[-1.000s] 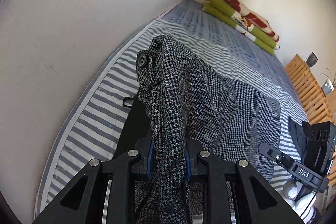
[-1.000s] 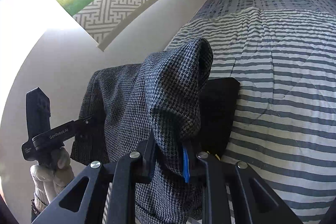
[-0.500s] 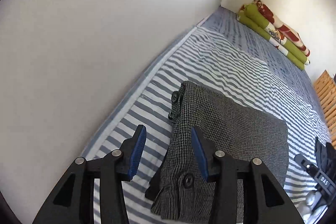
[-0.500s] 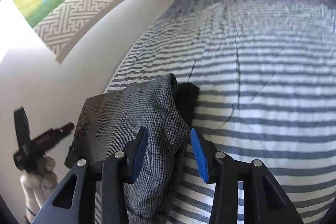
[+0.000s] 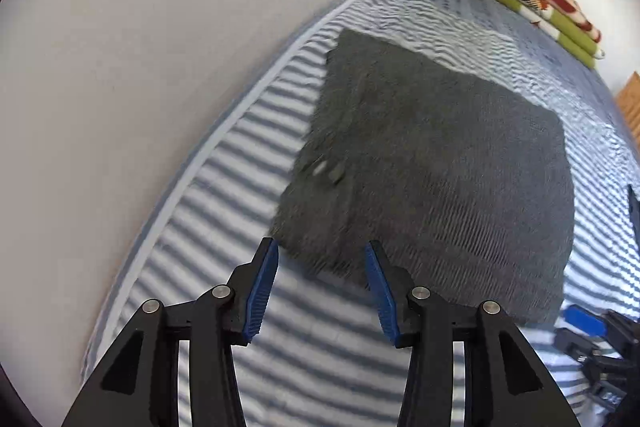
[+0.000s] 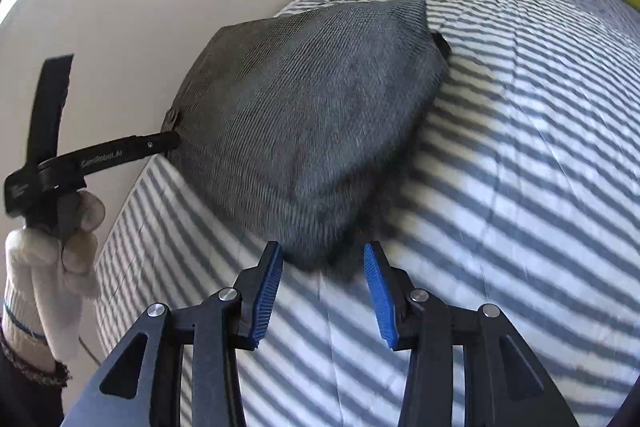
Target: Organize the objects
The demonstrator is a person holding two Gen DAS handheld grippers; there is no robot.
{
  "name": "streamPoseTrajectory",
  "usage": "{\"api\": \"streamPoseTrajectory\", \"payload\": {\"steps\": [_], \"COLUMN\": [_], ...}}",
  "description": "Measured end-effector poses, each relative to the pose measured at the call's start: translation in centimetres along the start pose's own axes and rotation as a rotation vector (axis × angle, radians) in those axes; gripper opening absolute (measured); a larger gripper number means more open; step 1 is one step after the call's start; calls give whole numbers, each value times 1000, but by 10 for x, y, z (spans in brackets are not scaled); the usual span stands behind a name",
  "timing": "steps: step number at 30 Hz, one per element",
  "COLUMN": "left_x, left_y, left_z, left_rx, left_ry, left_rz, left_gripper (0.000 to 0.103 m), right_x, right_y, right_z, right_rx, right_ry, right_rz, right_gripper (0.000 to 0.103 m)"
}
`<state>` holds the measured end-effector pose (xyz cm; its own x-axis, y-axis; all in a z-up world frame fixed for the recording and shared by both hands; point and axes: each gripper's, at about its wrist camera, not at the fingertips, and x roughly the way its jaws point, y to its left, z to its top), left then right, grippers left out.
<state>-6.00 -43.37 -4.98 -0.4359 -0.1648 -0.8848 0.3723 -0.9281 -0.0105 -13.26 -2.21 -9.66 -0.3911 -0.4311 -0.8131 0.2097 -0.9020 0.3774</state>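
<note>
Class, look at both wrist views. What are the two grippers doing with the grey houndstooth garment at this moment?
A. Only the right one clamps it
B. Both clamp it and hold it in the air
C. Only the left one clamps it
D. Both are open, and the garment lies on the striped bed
D: the left gripper and the right gripper both show bare blue pads set apart, while the garment lies folded on the striped bed.

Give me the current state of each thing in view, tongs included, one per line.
Left tongs: open, holding nothing.
Right tongs: open, holding nothing.
Checked garment: folded, lying flat on the bed, free of both tongs.
Striped bedcover: spread out, slightly wrinkled.
Green and red blanket: folded, at the far end of the bed.
</note>
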Motion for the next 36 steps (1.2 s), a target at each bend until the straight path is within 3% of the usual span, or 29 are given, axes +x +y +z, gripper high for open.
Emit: {"api": "streamPoseTrajectory", "payload": {"steps": [4, 10, 19, 25, 27, 32, 36], "left_x": [-36, -111, -254, -333, -355, -403, -421], "left_y": [-2, -32, -139, -194, -207, -229, -231], "left_z": [-42, -114, -226, -300, -314, -365, -392], "left_rx": [17, 12, 130, 159, 148, 189, 143], "left_ry": [-10, -42, -172, -262, -270, -318, -313], "left_rz": [3, -86, -144, -136, -170, -150, -177], "left_gripper": [49, 49, 53, 56, 60, 69, 79], "right_x": [-51, -133, -253, -321, -336, -360, -371], "right_y": [-1, -3, -7, -16, -17, -12, -6], "right_z": [-41, -96, -183, -230, -242, -271, -289], "right_rx": [-59, -98, -97, -58, -53, -68, -83], "right_ry": [-24, -70, -188, -306, -323, -331, -331], "right_rz": [-75, -130, -199, -197, -207, -237, -252], "right_gripper": [40, 40, 41, 42, 42, 42, 42]}}
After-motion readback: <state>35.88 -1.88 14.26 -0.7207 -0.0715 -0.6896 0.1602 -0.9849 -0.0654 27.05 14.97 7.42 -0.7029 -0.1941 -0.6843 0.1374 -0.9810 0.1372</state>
